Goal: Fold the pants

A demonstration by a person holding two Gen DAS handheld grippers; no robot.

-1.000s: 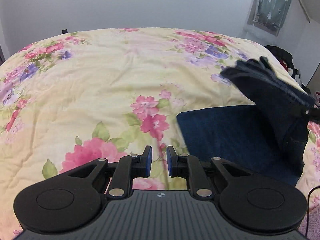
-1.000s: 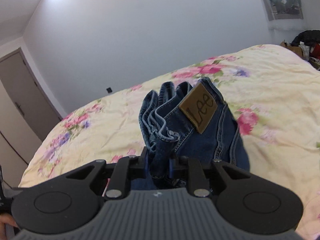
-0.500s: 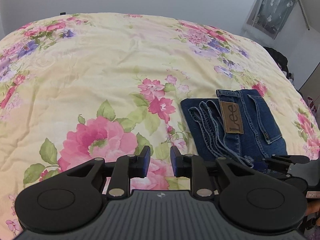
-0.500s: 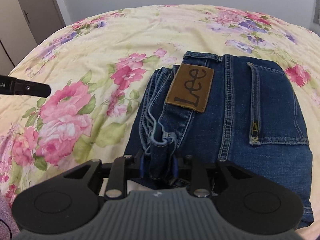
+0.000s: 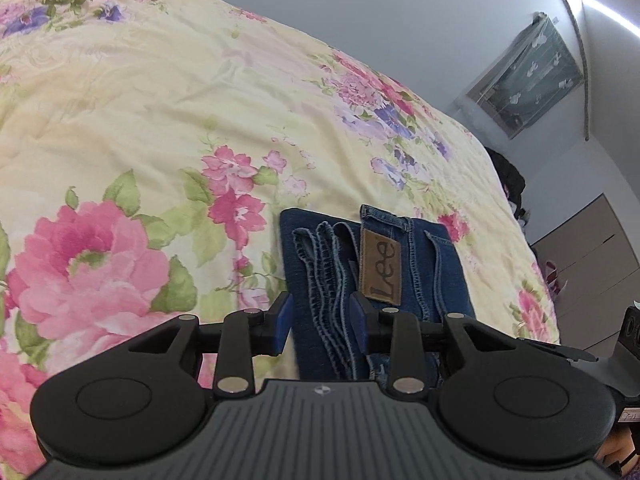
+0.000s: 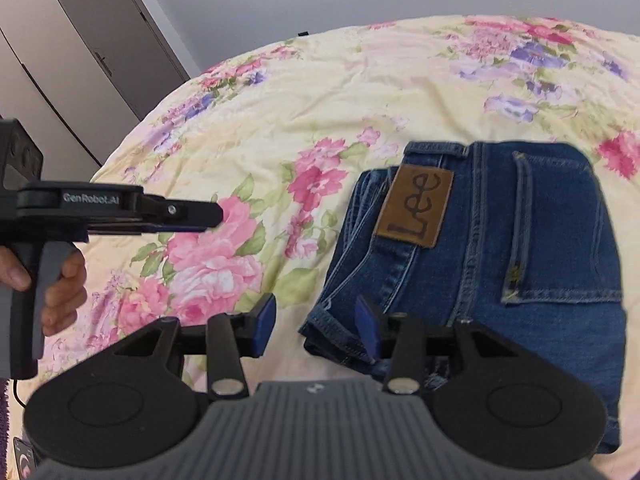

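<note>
Denim pants [image 5: 372, 268], folded with the brown label [image 5: 380, 270] up, lie on the floral bed cover [image 5: 140, 120]. Left wrist view — our left tongs [image 5: 322, 322] have just been opening; we see hem edges between the pads, unpressed. Right wrist view — our right tongs [image 6: 316, 326] have likewise been opening, released beside the pants' [image 6: 500, 248] corner; a hand [image 6: 60, 284] holds the left tool.

A bed [image 5: 168, 92] with a pale yellow floral cover fills most of the room, with a plain grey-white wall [image 5: 360, 4] behind it. A curtained window [image 5: 528, 76] sits on the far right wall, a light strip [image 5: 608, 14] above it. Grey-brown wardrobe doors [image 6: 80, 52] stand left of the bed.
</note>
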